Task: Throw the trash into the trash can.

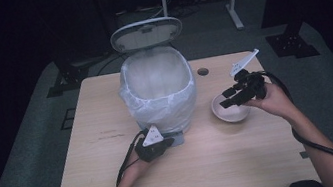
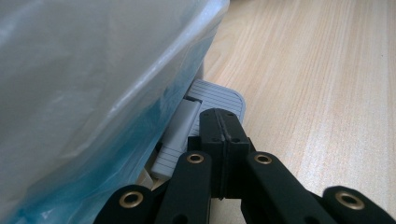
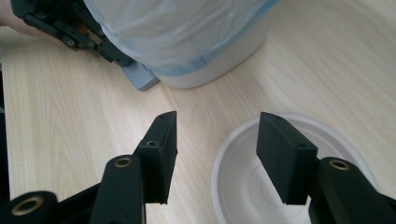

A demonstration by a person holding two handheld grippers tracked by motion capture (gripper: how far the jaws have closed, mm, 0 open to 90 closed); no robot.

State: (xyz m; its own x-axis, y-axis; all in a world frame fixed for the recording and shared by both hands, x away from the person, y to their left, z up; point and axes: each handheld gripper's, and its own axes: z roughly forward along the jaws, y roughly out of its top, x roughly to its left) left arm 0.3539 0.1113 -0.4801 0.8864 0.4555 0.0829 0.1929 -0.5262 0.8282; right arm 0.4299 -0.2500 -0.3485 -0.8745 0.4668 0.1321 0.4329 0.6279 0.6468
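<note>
– What's the left claw [image 1: 158,144] up to, down by the near edge of the counter [image 1: 118,182]?

– It's clenched tight, nothing between its jaws, and its closed tip presses on the grey pedal [image 2: 212,95] at the foot of the bin [image 1: 159,92]. The lid [image 1: 145,32] stands open at the back, so I'd say the pedal is held down.

– And the bowl?

– The white bowl [image 1: 230,109] sits on the counter just to the right of the bin, toward the right edge, and looks empty from here. The right claw [image 1: 230,98] hangs right above its near-left rim.

– Is it gripping it?

– No. In the right gripper view the jaws stand apart, released, with nothing pinched. One jaw is over the bare wood just outside the rim [image 3: 219,161], the other over the inside of the bowl, so the rim runs between them.

– So what does the next move turn on?

– I reckon on that straddle: the rim lies straight below the gap, so the claw needs to drop and close across the wall. The right hand [image 1: 272,99] is plainly the nearer one; the left is busy at the pedal. From there the bin mouth is just to the bowl's left
</note>
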